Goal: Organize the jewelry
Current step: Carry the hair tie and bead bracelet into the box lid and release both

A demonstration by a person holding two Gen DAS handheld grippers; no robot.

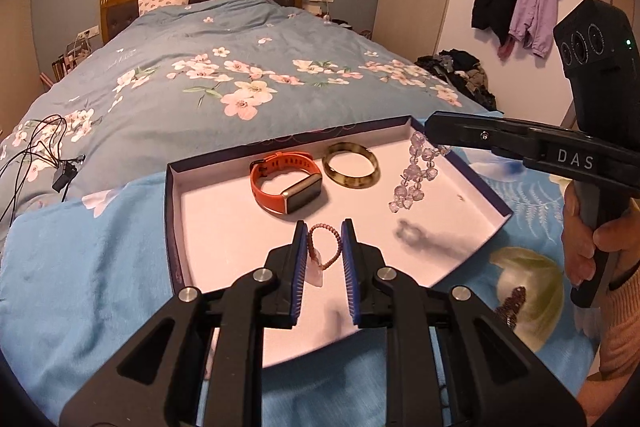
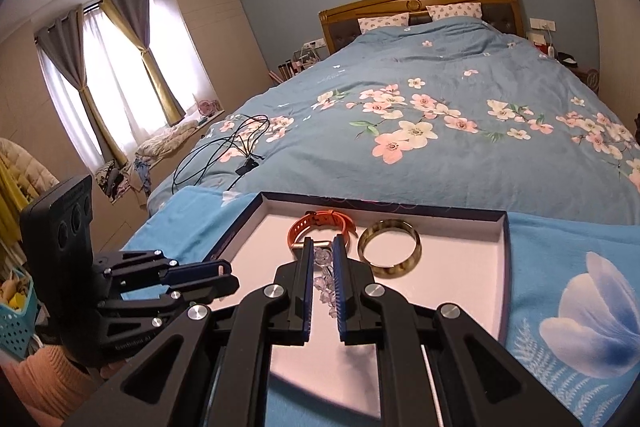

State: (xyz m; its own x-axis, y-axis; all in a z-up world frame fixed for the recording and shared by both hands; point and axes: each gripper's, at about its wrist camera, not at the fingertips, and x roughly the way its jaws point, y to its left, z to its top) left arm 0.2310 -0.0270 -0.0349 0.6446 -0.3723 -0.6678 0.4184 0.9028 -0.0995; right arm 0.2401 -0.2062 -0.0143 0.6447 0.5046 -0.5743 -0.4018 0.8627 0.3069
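The left gripper [image 1: 324, 227] has its jaws drawn close together on a pink beaded bracelet [image 1: 325, 247]. The loop sits between the two blue pads [image 1: 299, 267], its beads against both inner faces, and a pale pendant hangs from it down against the left pad. Below and beyond the jaws lies the shallow tray [image 1: 176, 227] with a white floor and dark rim, resting on a blue blanket [image 1: 80, 267] at the foot of the bed [image 1: 200, 67].

Ahead of the left jaws, inside the tray, an orange smartwatch [image 1: 286, 187] stands on its band, and just right of it lies a mottled bangle [image 1: 351, 165].

The right gripper [image 2: 322, 247] is nearly shut on a clear crystal bead strand [image 2: 323, 279]. The beads are pinched between the pads near the tips and trail down the gap toward the base of the jaws. In the left wrist view the same strand [image 1: 416, 175] dangles from the right jaws above the tray's right side, clear of the floor, with a blurred shadow beneath. Past the right jaws the watch [image 2: 320, 221] is partly hidden behind the tips, and the bangle [image 2: 390, 249] lies just to their right.
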